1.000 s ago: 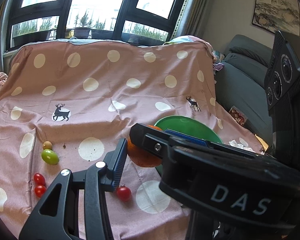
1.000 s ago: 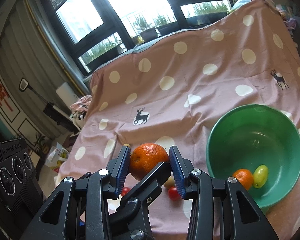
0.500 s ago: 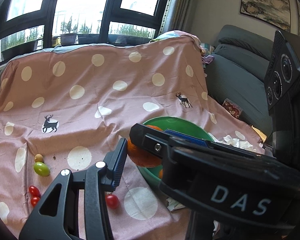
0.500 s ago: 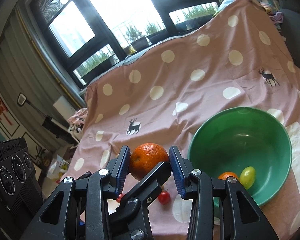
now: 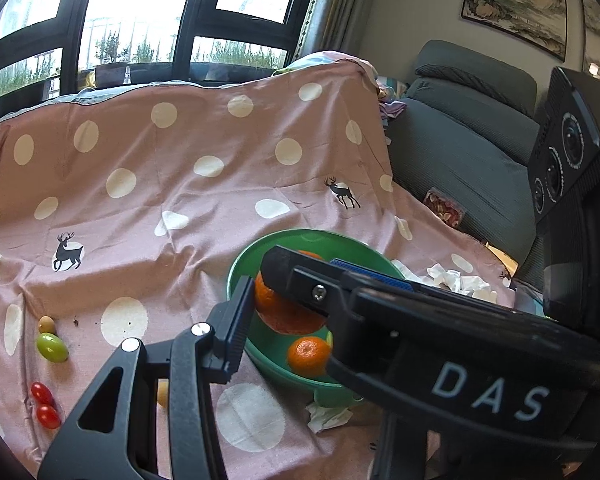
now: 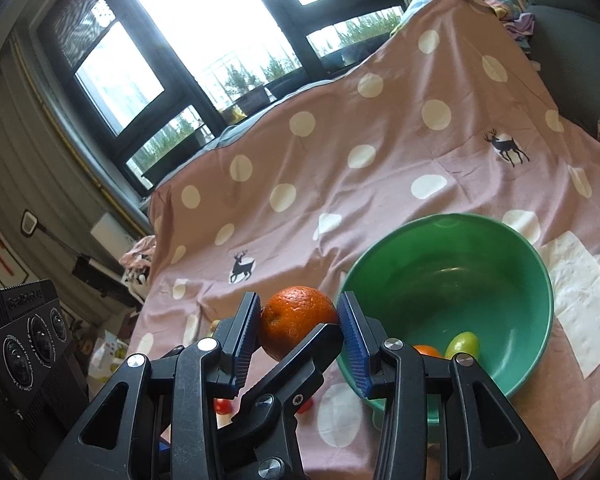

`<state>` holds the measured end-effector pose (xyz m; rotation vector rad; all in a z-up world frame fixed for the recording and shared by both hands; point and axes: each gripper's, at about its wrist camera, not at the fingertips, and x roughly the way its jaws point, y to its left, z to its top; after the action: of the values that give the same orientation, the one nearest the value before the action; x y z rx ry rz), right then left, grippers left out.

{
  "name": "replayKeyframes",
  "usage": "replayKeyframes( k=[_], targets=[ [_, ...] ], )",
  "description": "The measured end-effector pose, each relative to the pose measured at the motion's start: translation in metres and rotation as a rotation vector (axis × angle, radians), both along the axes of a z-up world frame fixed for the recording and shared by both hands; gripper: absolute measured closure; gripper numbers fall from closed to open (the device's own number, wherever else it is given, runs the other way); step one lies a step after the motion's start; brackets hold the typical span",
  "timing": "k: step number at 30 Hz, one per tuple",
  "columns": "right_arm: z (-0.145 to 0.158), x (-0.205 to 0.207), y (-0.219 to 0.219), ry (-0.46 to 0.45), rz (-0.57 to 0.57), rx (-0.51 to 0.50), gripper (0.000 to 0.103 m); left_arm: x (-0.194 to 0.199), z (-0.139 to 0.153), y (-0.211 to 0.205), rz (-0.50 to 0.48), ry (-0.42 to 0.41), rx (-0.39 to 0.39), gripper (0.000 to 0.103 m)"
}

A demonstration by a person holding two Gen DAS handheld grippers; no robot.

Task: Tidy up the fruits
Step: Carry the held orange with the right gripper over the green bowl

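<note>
A large orange (image 6: 296, 320) sits between the blue pads of my right gripper (image 6: 298, 304), which is shut on it. My left gripper (image 5: 288, 292) grips the same orange (image 5: 284, 312) from another side. Its left pad presses the fruit. Its other finger is hidden behind the right gripper's black frame marked DAS (image 5: 488, 392). The orange hangs at the near left rim of the green bowl (image 6: 540, 280). The bowl (image 5: 236, 276) holds a small orange (image 5: 308, 356) and a green oval fruit (image 6: 462, 342).
On the pink dotted cloth (image 5: 160, 200), left of the bowl, lie a green oval fruit (image 5: 52, 347), a small brown fruit (image 5: 46, 325) and two red tomatoes (image 5: 42, 404). Tissues (image 5: 460, 280) and a white napkin (image 6: 580, 300) lie right of the bowl. A grey sofa (image 5: 460, 152) stands at right.
Both grippers have carried the orange to the right together. It was over the cloth left of the bowl and is now at the bowl's near rim.
</note>
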<state>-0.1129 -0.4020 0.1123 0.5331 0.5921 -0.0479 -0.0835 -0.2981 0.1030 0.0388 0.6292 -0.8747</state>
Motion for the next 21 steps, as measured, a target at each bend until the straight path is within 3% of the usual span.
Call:
replayKeyframes(
  k=[21],
  targets=[
    [-0.0028,-0.0021,-0.0084,0.039,-0.037,-0.012,0.059,0.0039,-0.0094,-0.0100,-0.045,0.034,-0.008,0.061]
  ],
)
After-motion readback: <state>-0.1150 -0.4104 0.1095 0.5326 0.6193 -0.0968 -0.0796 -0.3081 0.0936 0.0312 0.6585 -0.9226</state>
